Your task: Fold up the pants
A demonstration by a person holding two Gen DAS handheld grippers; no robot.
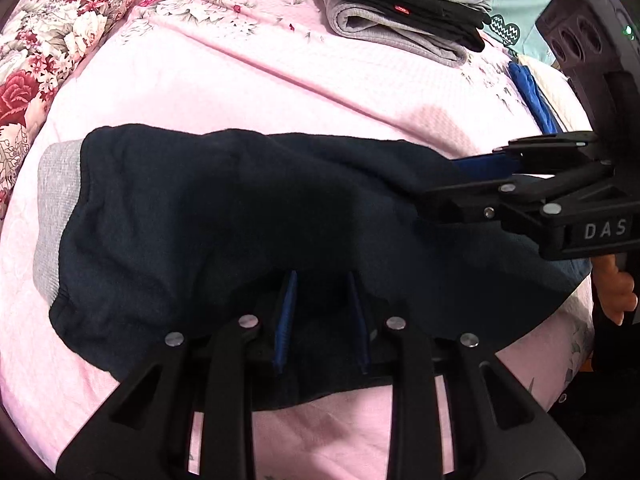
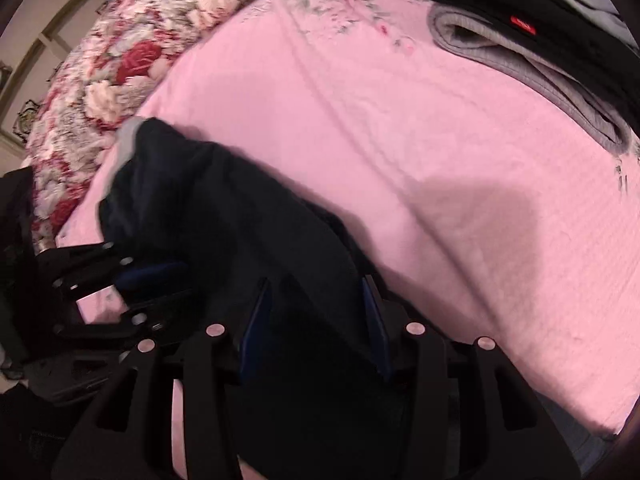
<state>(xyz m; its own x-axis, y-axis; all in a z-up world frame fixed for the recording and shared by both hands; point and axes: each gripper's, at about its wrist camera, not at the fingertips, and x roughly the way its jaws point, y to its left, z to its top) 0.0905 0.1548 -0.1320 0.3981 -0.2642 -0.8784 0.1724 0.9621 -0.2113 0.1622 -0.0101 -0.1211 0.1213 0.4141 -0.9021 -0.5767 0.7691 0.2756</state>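
Navy pants (image 1: 240, 208), one pair, two grippers

one pair of dark pants (image 1: 224, 216), two tongs (image 1: 320, 320) (image 2: 316, 324), one stack of folded clothes (image 1: 400, 12)

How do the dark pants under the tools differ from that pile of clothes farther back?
The navy pants lie alone, loosely spread and rumpled; the pile is neatly folded and stacked. The pants show a grey waistband; the pile mixes grey and black layers, one with a red tag. Both rest on the pink bedspread.
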